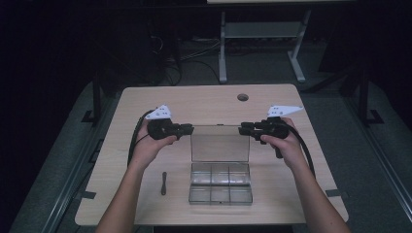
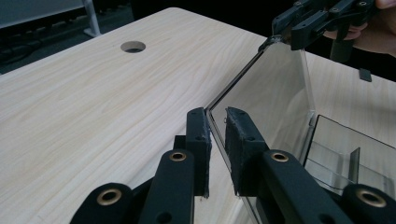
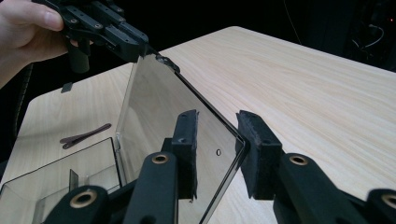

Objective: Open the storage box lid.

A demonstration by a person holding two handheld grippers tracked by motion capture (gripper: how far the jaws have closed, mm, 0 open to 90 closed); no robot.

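A clear plastic compartment box [image 1: 220, 188] lies near the table's front edge, and its lid [image 1: 220, 143] stands upright. My left gripper [image 1: 191, 129] is at the lid's top left corner. In the left gripper view the lid [image 2: 271, 88] edge runs between the two pads of that gripper [image 2: 217, 126], with a gap on one side, so it is open. My right gripper [image 1: 241, 128] is at the top right corner. In the right gripper view the lid [image 3: 159, 102] corner lies between that gripper's [image 3: 219, 135] spread pads, close to the right one, so it is open too.
A small dark strap-like piece [image 1: 163, 183] lies on the wooden table [image 1: 145, 102] left of the box. A round cable hole [image 1: 242, 97] sits near the far edge. Beyond the table stand a desk frame and cables on a dark floor.
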